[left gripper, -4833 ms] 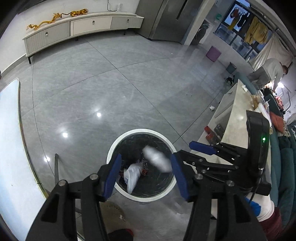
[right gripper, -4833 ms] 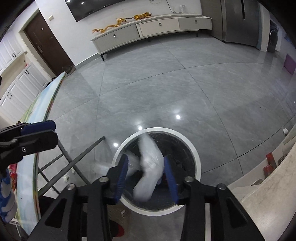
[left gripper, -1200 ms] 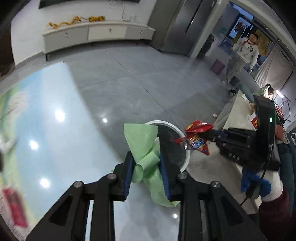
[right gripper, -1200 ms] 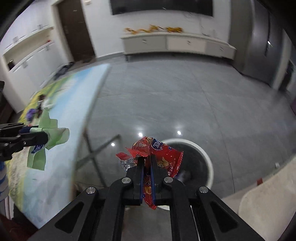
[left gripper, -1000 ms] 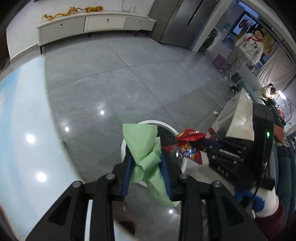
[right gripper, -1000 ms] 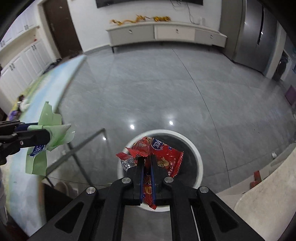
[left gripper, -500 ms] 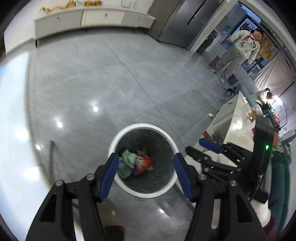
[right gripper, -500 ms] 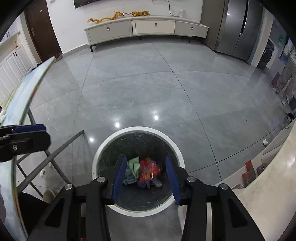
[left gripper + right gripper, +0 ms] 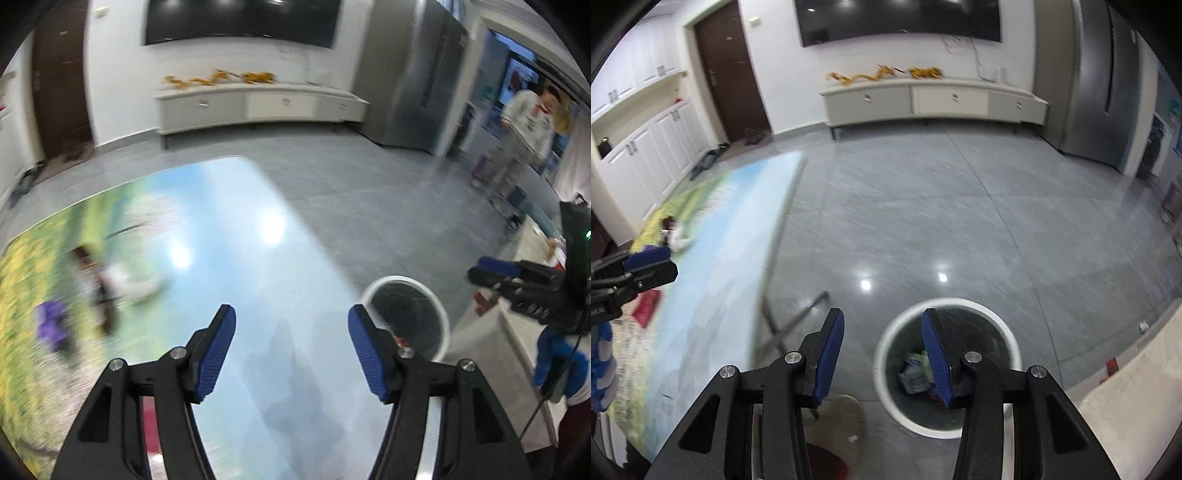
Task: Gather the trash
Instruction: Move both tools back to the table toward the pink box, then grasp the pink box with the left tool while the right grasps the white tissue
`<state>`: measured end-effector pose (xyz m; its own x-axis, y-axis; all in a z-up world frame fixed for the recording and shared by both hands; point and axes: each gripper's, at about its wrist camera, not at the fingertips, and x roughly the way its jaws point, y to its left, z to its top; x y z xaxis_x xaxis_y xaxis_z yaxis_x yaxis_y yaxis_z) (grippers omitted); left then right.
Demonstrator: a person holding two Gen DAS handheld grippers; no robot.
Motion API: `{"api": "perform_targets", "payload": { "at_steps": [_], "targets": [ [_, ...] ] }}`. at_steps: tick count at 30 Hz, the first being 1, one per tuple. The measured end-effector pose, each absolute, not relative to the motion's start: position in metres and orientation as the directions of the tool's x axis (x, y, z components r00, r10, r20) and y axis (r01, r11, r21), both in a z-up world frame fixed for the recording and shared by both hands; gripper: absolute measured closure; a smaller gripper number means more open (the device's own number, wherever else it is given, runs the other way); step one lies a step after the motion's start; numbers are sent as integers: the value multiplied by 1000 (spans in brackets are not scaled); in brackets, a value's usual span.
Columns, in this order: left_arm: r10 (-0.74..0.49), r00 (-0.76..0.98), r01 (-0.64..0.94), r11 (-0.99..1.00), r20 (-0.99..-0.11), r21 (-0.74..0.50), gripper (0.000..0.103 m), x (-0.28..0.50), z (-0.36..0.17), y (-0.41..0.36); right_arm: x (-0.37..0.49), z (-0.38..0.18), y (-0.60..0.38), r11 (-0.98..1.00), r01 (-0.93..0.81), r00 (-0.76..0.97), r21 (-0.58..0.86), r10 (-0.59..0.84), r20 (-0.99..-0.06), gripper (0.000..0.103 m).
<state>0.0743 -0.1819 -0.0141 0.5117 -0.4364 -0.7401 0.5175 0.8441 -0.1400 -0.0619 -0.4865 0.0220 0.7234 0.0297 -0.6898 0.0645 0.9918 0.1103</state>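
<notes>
The white-rimmed trash bin (image 9: 1004,332) stands on the floor beside the table and holds green and red wrappers (image 9: 918,367). It also shows in the left wrist view (image 9: 441,317). My left gripper (image 9: 291,349) is open and empty above the printed table (image 9: 229,236). Blurred trash lies on the table's left part: a purple piece (image 9: 51,323), a white and dark piece (image 9: 122,282). A red packet (image 9: 646,304) lies near the left gripper in the right wrist view. My right gripper (image 9: 882,352) is open and empty above the bin's left rim.
A person (image 9: 524,136) stands at the far right near the doorway. A light counter (image 9: 1137,402) runs along the right. A low white cabinet (image 9: 934,101) and a grey fridge (image 9: 1108,81) line the far wall. Table legs (image 9: 794,325) stand left of the bin.
Both grippers let their wrappers fall into the bin and opened. The left gripper has since swung left over the table; the right has tilted up from the bin.
</notes>
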Motion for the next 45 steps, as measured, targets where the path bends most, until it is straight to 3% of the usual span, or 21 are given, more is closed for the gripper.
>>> {"api": "perform_targets", "payload": {
  "at_steps": [9,22,27,33,36,39,45],
  "targets": [
    [-335,571,380,917,-749,-121,37,71,-34,-60,-27,45,-395,991,-93,734,93,131,-667,57],
    [-384,486,424,889,-785,-172,38,84,-80,-56,59,34,-255,944,-328,646,27,244,-723,50],
    [-397,465,428,883,-791,-192,64,92,-88,-50,93,20,-213,916,-402,604,3,267,-751,50],
    [-422,460,422,878,-781,-226,83,94,-91,-38,129,-1,-181,895,-445,566,-29,256,-784,50],
    [-431,458,409,879,-777,-247,89,94,-92,-31,141,-14,-172,890,-455,545,-32,249,-801,54],
    [-432,462,386,884,-775,-263,92,92,-92,-24,144,-23,-170,887,-461,528,-19,257,-809,78],
    [-427,482,353,894,-765,-277,94,86,-84,-15,122,-16,-182,881,-474,541,-8,284,-792,82]
  ]
}}
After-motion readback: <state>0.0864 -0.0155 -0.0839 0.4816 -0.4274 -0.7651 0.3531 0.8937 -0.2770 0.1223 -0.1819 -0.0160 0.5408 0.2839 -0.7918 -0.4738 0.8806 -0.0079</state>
